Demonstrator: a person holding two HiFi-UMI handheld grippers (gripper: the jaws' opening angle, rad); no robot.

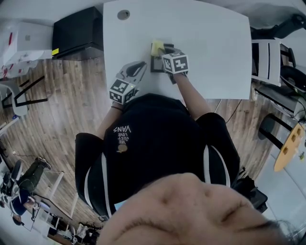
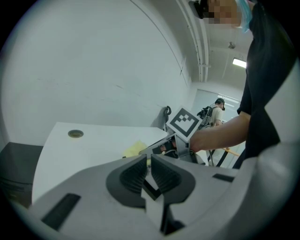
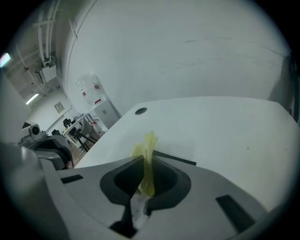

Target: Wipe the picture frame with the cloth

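Right tool [image 3: 146, 163] clamps yellow cloth [image 3: 150, 142] at picture frame [image 1: 154, 65] corner, mid-worktop [image 1: 215, 43]. Left tool [image 2: 149, 163] closed, empty (idling near edge). Best: press cloth flat, sweep lightly along frame.

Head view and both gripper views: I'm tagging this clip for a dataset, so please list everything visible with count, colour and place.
table: one, white, ahead of the person
cable hole: one, grey, far left corner of the table
picture frame: one, dark, on the table at the right gripper
cloth: one, yellow, pinched between the right gripper's jaws, over the frame
cabinet: one, black, left of the table
floor: one, brown wood, around the table
T-shirt: one, black, on the person
left gripper: one, grey, near edge of the table, jaws together on nothing
right gripper: one, grey, over the frame, jaws shut on the cloth
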